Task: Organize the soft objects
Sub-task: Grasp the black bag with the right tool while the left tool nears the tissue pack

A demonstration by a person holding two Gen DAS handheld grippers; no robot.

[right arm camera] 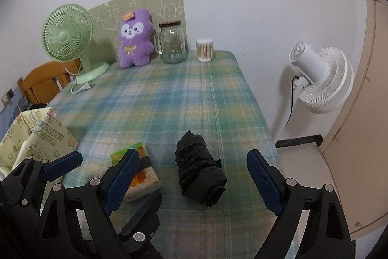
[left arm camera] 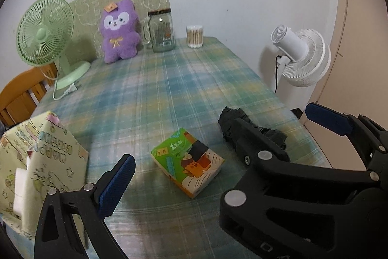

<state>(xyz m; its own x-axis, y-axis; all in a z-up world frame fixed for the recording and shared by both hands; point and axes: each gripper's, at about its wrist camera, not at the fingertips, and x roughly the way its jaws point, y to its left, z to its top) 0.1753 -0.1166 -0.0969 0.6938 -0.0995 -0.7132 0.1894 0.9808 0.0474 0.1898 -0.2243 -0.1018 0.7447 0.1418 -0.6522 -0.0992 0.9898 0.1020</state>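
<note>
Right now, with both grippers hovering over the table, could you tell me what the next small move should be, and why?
Probably lower the right gripper a little further over the black rolled bundle and then close. Its jaws are open, the bundle lies between them on the plaid tablecloth, and the pads are not touching it. The left gripper, also open, faces the tissue pack.

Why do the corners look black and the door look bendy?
Left wrist view: the round fisheye lens leaves dark corners and curves the door; the tablecloth looks soft and slightly blurry. Right wrist view: same black rim, the door bows too, and the green fan throws a soft shadow on the wall.
</note>
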